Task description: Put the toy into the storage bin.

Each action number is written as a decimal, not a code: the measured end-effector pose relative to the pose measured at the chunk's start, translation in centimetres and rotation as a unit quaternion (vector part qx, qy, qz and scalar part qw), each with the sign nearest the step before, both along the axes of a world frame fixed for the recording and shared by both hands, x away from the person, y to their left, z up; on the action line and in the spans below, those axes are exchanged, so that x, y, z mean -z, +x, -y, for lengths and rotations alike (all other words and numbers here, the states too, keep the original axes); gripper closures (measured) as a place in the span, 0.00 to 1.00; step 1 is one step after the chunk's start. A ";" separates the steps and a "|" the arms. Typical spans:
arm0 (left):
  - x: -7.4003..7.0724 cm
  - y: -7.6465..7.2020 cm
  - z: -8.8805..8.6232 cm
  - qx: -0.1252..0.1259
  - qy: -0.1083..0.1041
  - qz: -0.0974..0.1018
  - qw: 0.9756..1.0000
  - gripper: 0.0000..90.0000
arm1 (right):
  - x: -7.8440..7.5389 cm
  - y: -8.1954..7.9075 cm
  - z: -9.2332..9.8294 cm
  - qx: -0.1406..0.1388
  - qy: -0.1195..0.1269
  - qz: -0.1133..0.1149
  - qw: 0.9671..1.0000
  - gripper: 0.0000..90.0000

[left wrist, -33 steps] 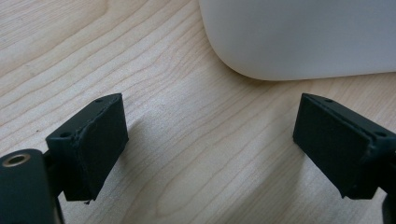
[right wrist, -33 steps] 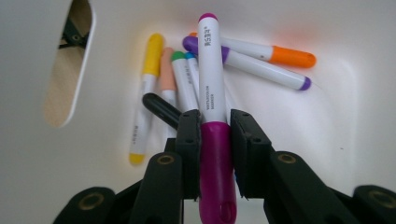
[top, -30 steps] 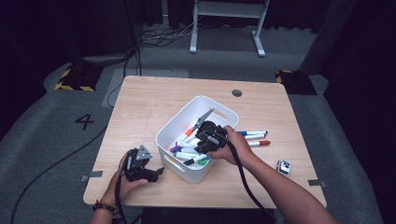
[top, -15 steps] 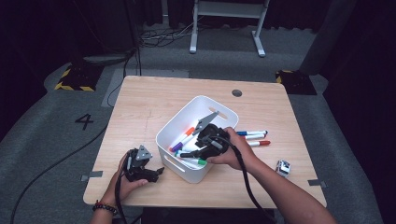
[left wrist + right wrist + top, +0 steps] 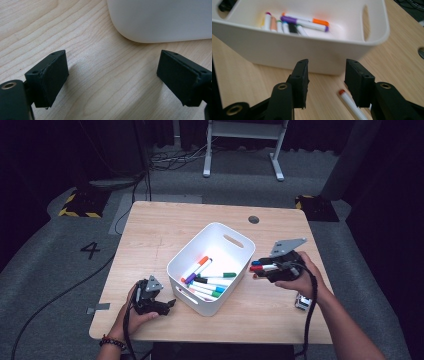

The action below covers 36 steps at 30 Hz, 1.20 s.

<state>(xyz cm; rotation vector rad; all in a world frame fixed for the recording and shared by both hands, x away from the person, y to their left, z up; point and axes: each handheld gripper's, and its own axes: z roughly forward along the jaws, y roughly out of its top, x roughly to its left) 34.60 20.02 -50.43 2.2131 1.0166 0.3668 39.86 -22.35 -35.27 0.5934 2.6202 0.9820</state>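
1. The wooden surface [image 5: 165, 230] has a small dark round hole [image 5: 254, 219] near its far edge.
2. A small silver and black object [image 5: 302, 302] lies near the right edge.
3. On the grey floor a white number 4 [image 5: 90, 250] is painted.
4. Black and yellow striped blocks [image 5: 79, 204] stand at the far corners.
5. A white metal stand [image 5: 243, 145] is behind.

White bin [image 5: 226, 236] on a pale wood-grain table [image 5: 170, 227]. Markers inside [image 5: 205, 279] show orange, purple, green and blue caps on white barrels. Red-capped marker [image 5: 350, 103] has a white barrel. Black grippers [image 5: 152, 300]. Yellow-black striped floor blocks [image 5: 79, 202].
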 end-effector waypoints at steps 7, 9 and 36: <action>0.0 0.0 0.0 0.000 0.000 0.001 1.000 0.12 | 3.7 2.2 6.1 0.042 0.000 -0.030 0.999 0.58; 0.0 0.0 0.0 0.000 0.000 0.001 1.000 0.11 | 4.9 3.0 7.3 0.051 0.000 -0.037 0.998 0.57; 0.0 0.0 0.0 -0.001 0.000 0.001 1.000 0.12 | 11.5 5.8 8.4 0.042 -0.058 -0.089 0.993 0.57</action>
